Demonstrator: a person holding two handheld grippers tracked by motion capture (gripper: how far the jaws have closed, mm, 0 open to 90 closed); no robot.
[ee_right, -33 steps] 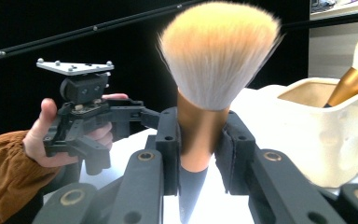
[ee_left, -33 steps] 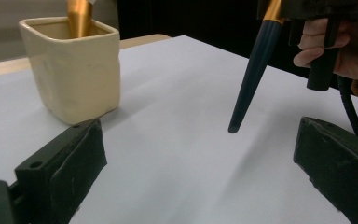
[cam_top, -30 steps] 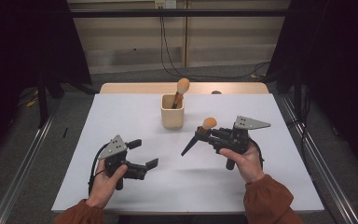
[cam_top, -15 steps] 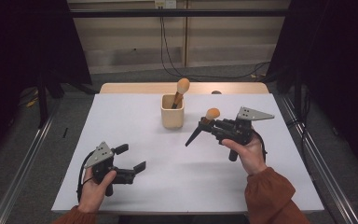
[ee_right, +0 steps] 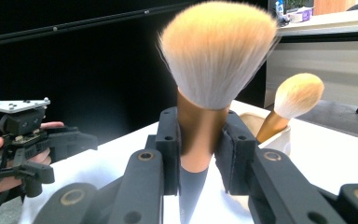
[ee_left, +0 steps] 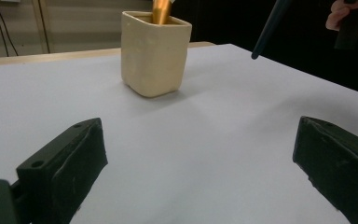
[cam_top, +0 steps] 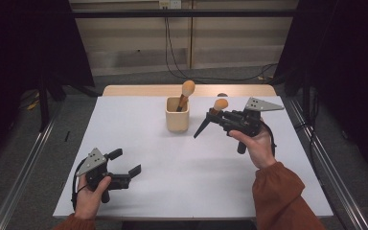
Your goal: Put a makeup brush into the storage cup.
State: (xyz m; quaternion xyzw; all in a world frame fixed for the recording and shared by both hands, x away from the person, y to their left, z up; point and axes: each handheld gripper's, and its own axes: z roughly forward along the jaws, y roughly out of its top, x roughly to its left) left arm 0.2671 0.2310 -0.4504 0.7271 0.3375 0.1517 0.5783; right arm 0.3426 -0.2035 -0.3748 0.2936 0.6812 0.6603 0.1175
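Right gripper view: a makeup brush [ee_right: 208, 93] clamped between the jaws of the right gripper [ee_right: 200, 154] at its copper-coloured collar, with a full rounded head of soft bristles, pale at the base and peach at the tips, and a dark handle tapering to a point below. High view: same brush [cam_top: 210, 117] held tilted above the desk [cam_top: 191, 177] near its far right corner, just beside a cream cup [cam_top: 177, 114] with a second brush [cam_top: 185, 93] standing in it. Near the front left corner, left gripper [cam_top: 124, 167] low over the desk, jaws wide apart, nothing between them.
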